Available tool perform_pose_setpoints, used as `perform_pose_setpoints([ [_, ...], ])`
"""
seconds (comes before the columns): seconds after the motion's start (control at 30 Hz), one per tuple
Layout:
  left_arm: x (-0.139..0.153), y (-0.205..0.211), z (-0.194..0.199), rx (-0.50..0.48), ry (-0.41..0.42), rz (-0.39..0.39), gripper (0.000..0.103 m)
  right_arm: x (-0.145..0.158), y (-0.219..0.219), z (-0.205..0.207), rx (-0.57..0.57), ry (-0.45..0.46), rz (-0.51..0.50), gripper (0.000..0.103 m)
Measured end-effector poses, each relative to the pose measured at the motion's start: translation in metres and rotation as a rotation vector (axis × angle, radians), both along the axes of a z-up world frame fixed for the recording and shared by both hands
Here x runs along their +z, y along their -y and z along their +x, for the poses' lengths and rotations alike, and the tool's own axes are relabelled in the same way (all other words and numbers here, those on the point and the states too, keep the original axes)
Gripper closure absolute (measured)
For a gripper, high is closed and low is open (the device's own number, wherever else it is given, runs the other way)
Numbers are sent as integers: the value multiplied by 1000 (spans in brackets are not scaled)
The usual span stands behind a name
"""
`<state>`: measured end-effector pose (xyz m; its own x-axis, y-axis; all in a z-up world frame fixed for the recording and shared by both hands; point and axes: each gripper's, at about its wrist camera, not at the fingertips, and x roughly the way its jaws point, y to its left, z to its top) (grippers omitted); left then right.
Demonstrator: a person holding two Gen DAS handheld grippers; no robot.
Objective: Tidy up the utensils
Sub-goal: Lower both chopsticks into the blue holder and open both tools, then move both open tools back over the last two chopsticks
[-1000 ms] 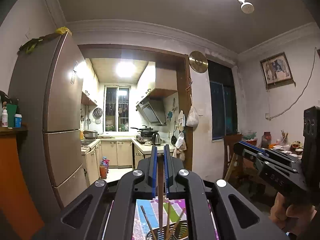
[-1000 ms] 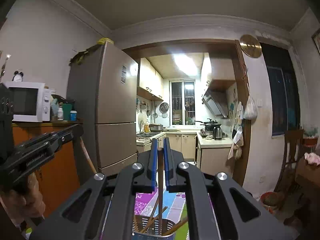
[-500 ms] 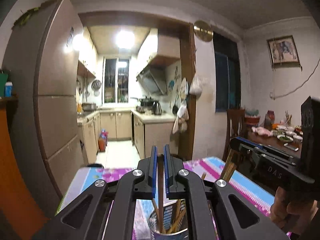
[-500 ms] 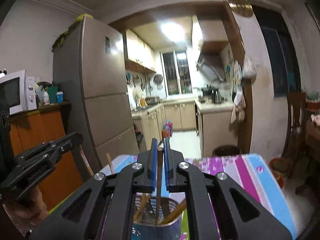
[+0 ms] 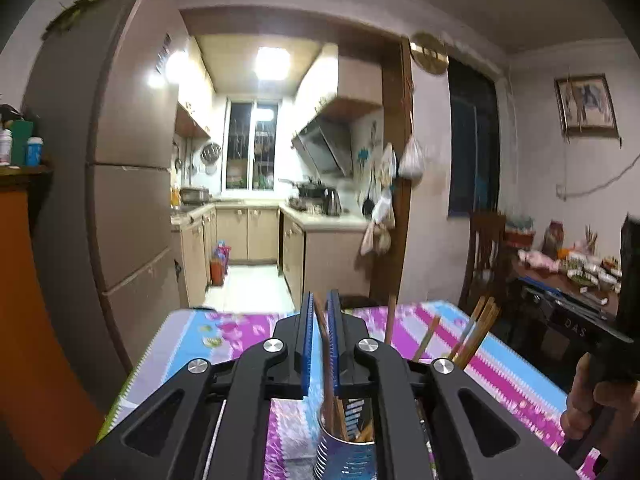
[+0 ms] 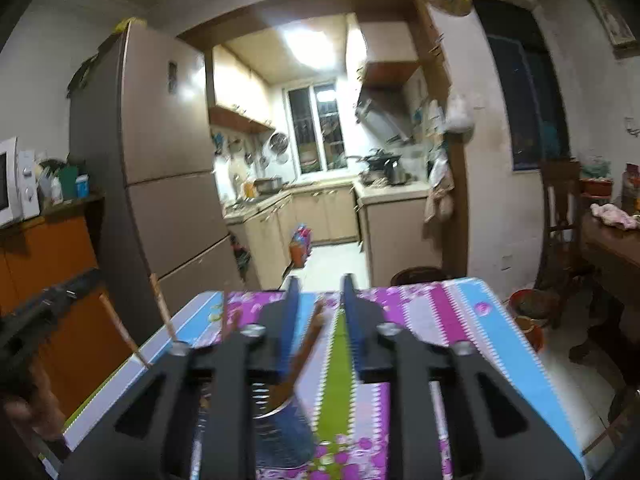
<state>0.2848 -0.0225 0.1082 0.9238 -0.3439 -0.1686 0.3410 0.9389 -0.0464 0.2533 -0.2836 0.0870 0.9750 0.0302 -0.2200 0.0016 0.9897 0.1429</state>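
A blue patterned utensil cup (image 5: 346, 454) stands on the striped tablecloth (image 5: 508, 376) right under both grippers; it also shows in the right wrist view (image 6: 280, 436). Several wooden chopsticks (image 5: 474, 334) stand in it. My left gripper (image 5: 323, 312) has its blue pads a small gap apart around one chopstick (image 5: 326, 344) whose lower end is in the cup. My right gripper (image 6: 318, 296) is open; a chopstick (image 6: 306, 350) leans loose between its pads, in the cup. The other gripper shows at the frame edges (image 5: 580, 324) (image 6: 36, 316).
A tall fridge (image 5: 120, 184) stands left of the table, with an orange cabinet (image 6: 44, 264) and a microwave (image 6: 12, 184) beside it. A wooden chair (image 5: 486, 256) and a cluttered dining table (image 5: 560, 276) are at the right. The kitchen doorway lies ahead.
Both grippers have tilted down and lowered their chopsticks into the cup. The right gripper has opened and let go of its chopstick. The left pads have parted slightly.
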Motion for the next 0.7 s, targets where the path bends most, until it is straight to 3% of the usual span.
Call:
perform_pose_setpoints([
  [0.07,13,-12,-14,27,40,-17,80,8,17,-13,-31,21,8,76],
  [0.17,32,-30,-46,72,100,-24,79,18,38,-43,-77,41,-14,76],
  [0.27,37,-46,-92,90,140,28,78,18,46,-86,-103,49,-107,76],
  [0.33,27,-50,-126,65,123,80,78,10,47,-116,-102,30,-159,76],
  [0.47,-21,-44,-185,-34,12,189,78,-23,36,-178,-53,-44,-209,76],
  [0.7,-151,1,-280,-265,-250,363,83,-97,-13,-252,79,-184,-177,75],
])
